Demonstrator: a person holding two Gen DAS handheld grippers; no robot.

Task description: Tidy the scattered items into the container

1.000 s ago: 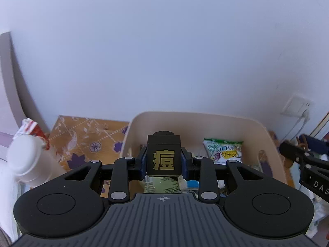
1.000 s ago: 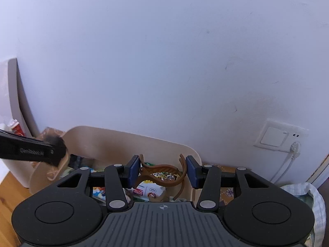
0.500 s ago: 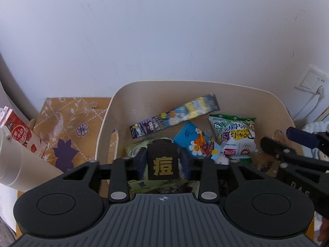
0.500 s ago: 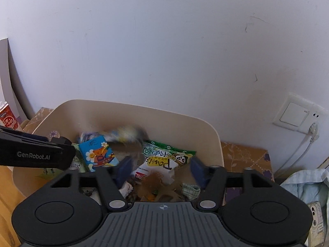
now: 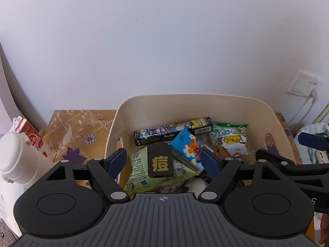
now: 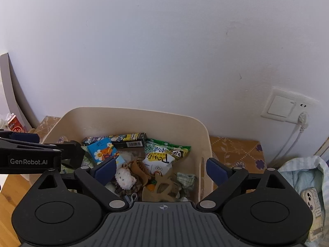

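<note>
Left wrist view: our left gripper (image 5: 163, 160) hangs over the cream tub (image 5: 185, 105), jaws opening wide, the black block (image 5: 160, 160) with a gold character lying free between them on a pale green packet (image 5: 139, 170), touched by neither pad. Behind it lie a long dark box (image 5: 172, 130), a blue carton (image 5: 188, 148) and a green-topped snack bag (image 5: 232, 135). A white bottle (image 5: 17, 158) stands left of the tub on the patterned cloth (image 5: 80, 127).

Right wrist view: our right gripper (image 6: 161, 166) also opens wide over the tub, gripping nothing; a brown hair claw (image 6: 140, 168) rests below among a white plush toy (image 6: 124, 178) and a checked cloth (image 6: 186, 180).
</note>
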